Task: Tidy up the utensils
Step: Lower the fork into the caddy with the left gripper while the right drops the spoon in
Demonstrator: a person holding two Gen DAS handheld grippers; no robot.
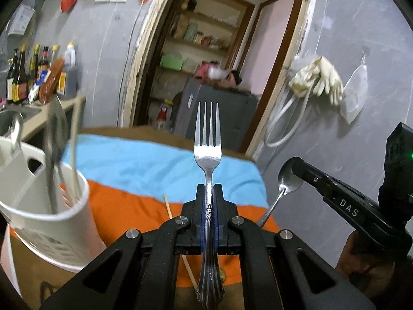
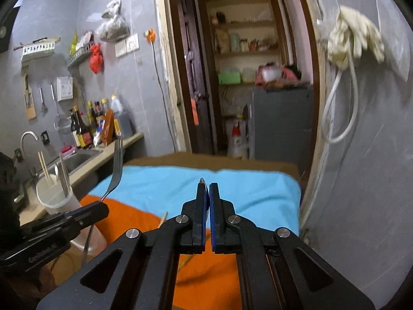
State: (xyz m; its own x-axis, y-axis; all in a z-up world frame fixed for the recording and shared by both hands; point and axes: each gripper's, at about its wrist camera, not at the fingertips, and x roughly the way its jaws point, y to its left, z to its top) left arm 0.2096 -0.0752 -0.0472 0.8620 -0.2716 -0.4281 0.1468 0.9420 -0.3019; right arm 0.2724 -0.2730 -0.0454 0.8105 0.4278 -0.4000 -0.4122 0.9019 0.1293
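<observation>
My left gripper (image 1: 209, 188) is shut on a steel fork (image 1: 208, 139), held upright above the table, tines up. The fork also shows in the right wrist view (image 2: 115, 166), sticking up from the left gripper (image 2: 99, 205). My right gripper (image 2: 207, 186) is shut on a steel spoon (image 1: 289, 179), whose bowl shows at the right gripper's tip (image 1: 294, 166) in the left wrist view; only its edge (image 2: 202, 180) peeks between the pads in the right wrist view. A white utensil holder (image 1: 51, 222) at left holds chopsticks and utensils; it also shows in the right wrist view (image 2: 55, 196).
The table is covered by a blue and orange cloth (image 1: 144, 170). A loose chopstick (image 1: 169, 208) lies on the orange part. A sink (image 2: 77, 159) and sauce bottles (image 2: 85, 126) stand at far left. A doorway and grey wall lie beyond.
</observation>
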